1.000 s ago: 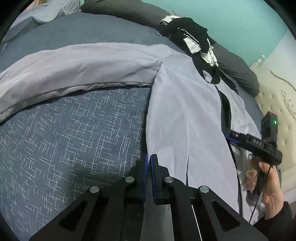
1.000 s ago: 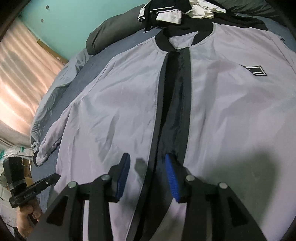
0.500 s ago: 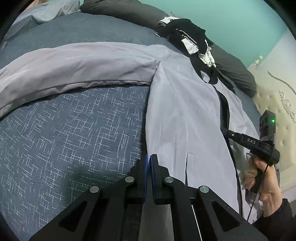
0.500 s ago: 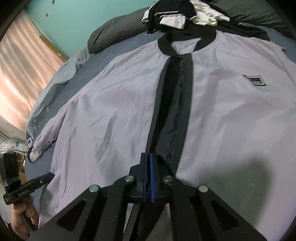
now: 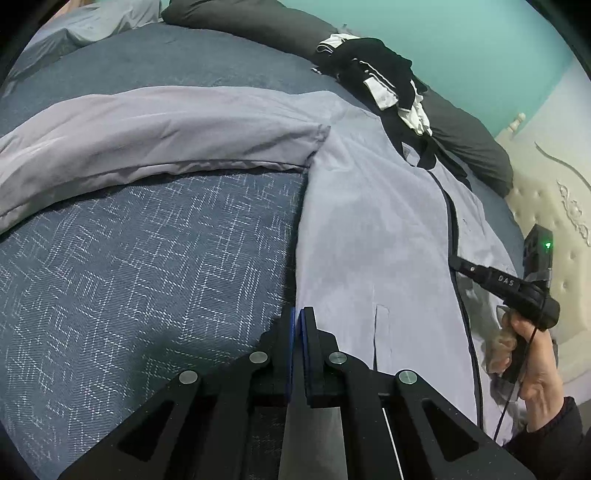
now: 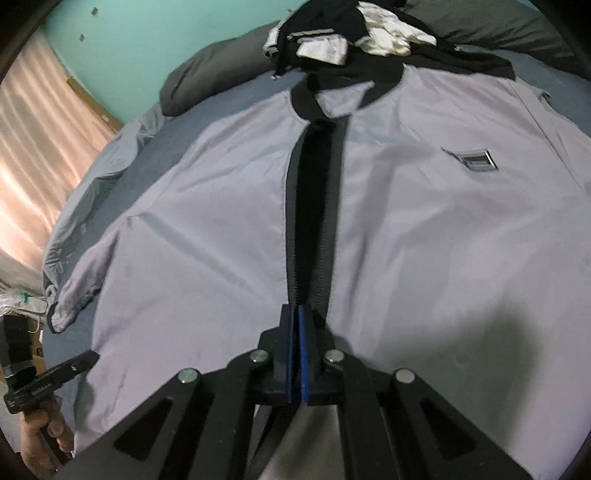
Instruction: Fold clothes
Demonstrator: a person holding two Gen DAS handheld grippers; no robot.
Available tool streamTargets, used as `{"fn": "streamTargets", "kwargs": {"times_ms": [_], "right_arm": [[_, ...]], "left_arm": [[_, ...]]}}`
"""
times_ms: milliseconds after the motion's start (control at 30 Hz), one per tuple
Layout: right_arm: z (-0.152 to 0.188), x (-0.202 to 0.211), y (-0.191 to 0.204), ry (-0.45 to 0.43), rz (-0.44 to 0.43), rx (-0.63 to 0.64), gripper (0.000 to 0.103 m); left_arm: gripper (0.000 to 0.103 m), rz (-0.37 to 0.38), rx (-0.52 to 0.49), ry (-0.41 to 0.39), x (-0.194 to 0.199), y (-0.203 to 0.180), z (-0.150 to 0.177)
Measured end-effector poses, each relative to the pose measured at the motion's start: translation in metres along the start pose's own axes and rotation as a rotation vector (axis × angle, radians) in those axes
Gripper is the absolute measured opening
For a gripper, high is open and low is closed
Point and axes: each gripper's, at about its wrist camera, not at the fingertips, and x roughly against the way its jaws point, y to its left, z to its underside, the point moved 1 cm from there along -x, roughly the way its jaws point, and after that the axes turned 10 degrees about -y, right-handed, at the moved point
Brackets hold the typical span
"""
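Our right gripper (image 6: pixel 296 314) has just closed its jaws, pinching the hem by the black zipper band of the pale grey jacket (image 6: pixel 207 236); our left gripper (image 5: pixel 297 315) clamps its side edge, so the jacket stays taut on the blue patterned bedspread (image 5: pixel 140 266) for folding.

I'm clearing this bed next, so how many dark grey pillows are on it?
2. One dark grey pillow lies left of the black and white clothes pile, the other to its right. The pile may hide more.
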Motion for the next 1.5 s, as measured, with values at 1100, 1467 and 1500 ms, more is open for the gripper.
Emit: {"fn": "streamTargets", "kwargs": {"times_ms": [1100,1467,1500], "right_arm": [[0.045,0.060,0.048,0.187,-0.048,0.120,0.006],[0.076,0.181,-0.036,0.204,0.141,0.045,0.036],[0.082,0.191,-0.043,0.210,0.157,0.036,0.037]], "left_arm": [[0.005,0.015,-0.029,0.080,0.047,0.005,0.008],[0.021,0.034,-0.044,0.158,0.084,0.008,0.023],[0.024,0.037,-0.049,0.170,0.085,0.007,0.025]]}}
